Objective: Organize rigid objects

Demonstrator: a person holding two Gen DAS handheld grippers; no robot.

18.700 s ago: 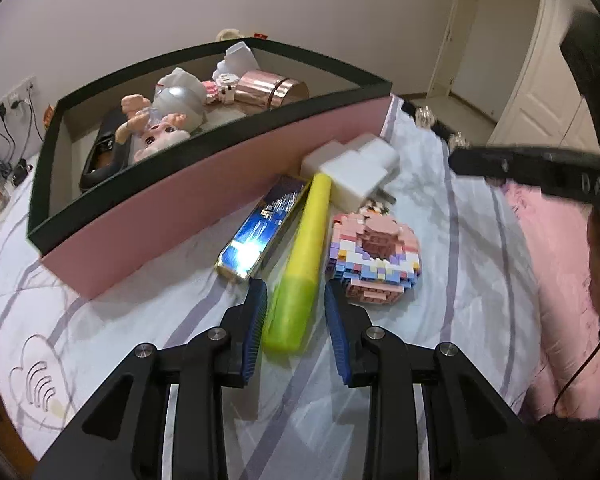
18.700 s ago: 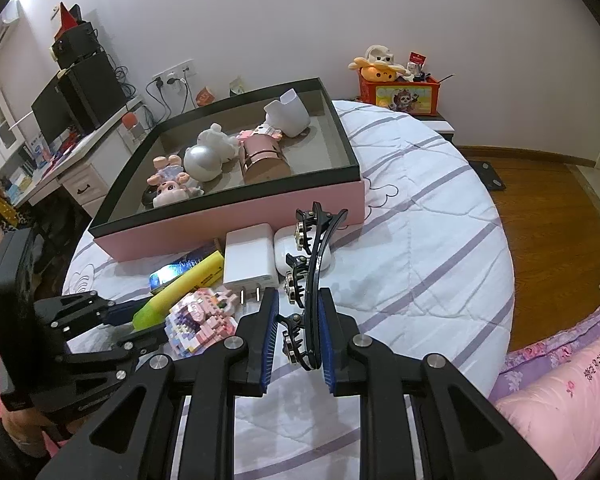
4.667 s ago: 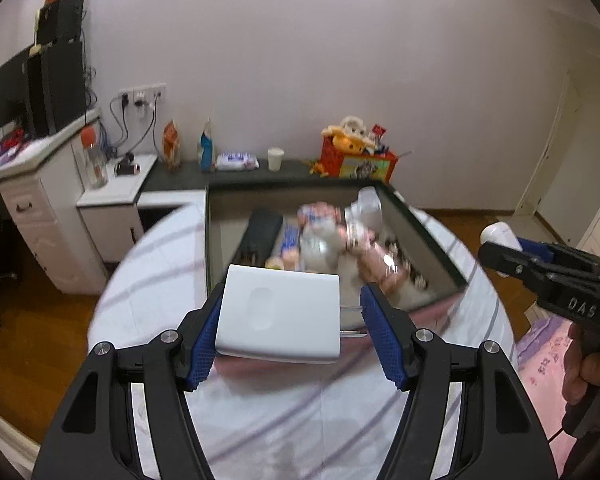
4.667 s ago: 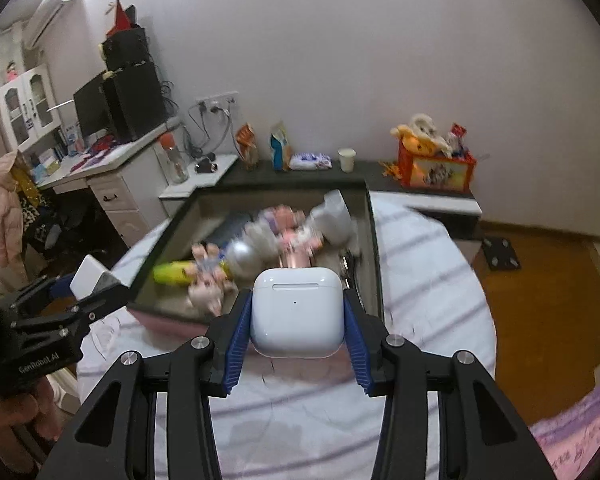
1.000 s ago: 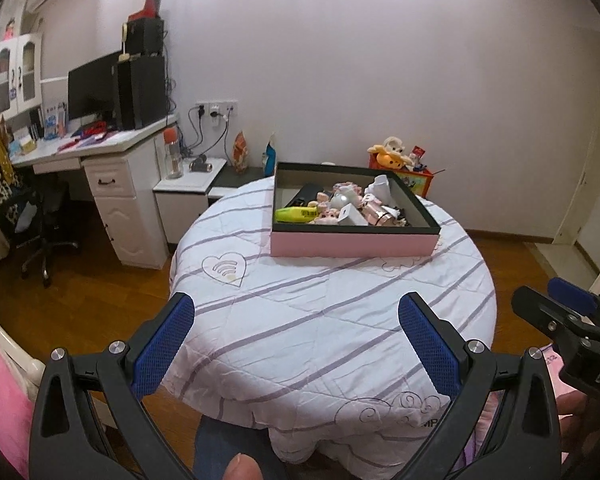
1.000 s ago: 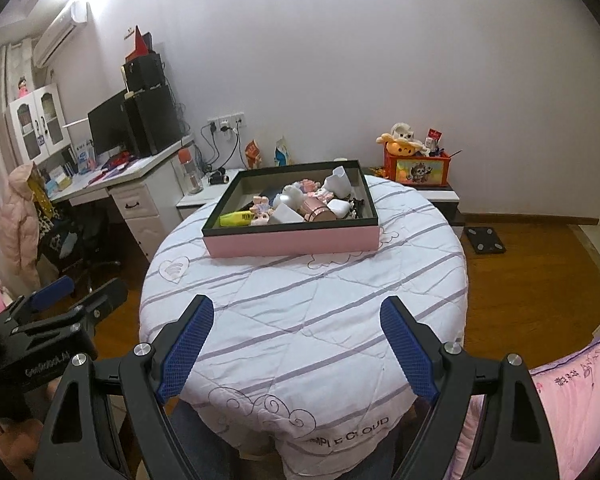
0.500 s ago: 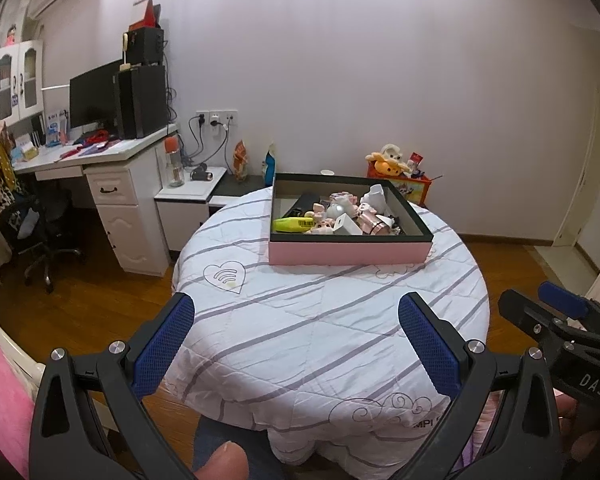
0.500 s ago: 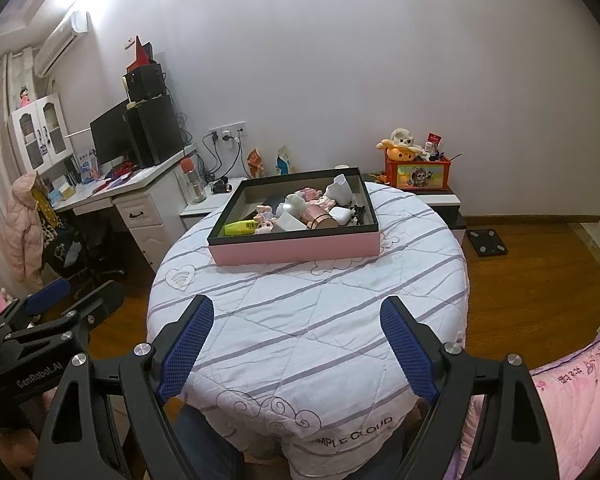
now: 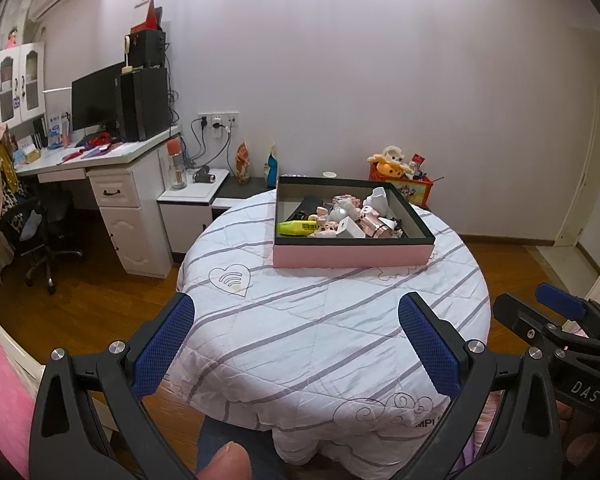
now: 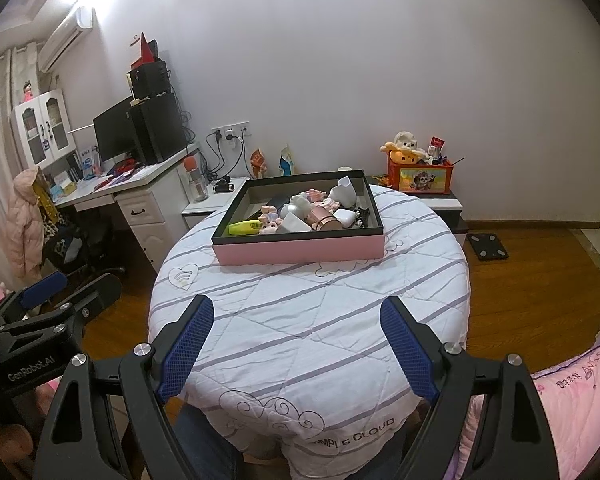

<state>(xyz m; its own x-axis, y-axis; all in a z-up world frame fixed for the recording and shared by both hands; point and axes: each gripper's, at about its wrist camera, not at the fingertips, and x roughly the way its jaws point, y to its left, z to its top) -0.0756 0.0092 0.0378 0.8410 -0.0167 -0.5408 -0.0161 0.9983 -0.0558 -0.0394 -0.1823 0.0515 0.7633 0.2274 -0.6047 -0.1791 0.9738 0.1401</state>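
Observation:
A pink box with a black rim (image 9: 352,255) (image 10: 300,249) stands at the far side of the round table. Inside it lie a yellow highlighter (image 9: 298,227) (image 10: 244,227), a white charger (image 9: 350,229) (image 10: 294,224), a white earbud case (image 10: 346,216), a rose-gold cylinder (image 10: 324,218), small dolls and other bits. My left gripper (image 9: 296,312) hangs open and empty, well back from the table's near edge. The right gripper (image 10: 296,316) is likewise open with nothing between its blue pads. Each gripper also shows at the edge of the other's view.
A striped white quilt covers the round table (image 9: 320,320). A white desk (image 9: 112,176) with a monitor and an office chair (image 9: 40,232) stand to the left. A low cabinet with an orange toy box (image 10: 418,176) sits behind the table. Pink bedding (image 10: 560,400) lies at right.
Both views have shifted slightly; the table and box sit a little differently in frame. Both grippers stay wide open and empty.

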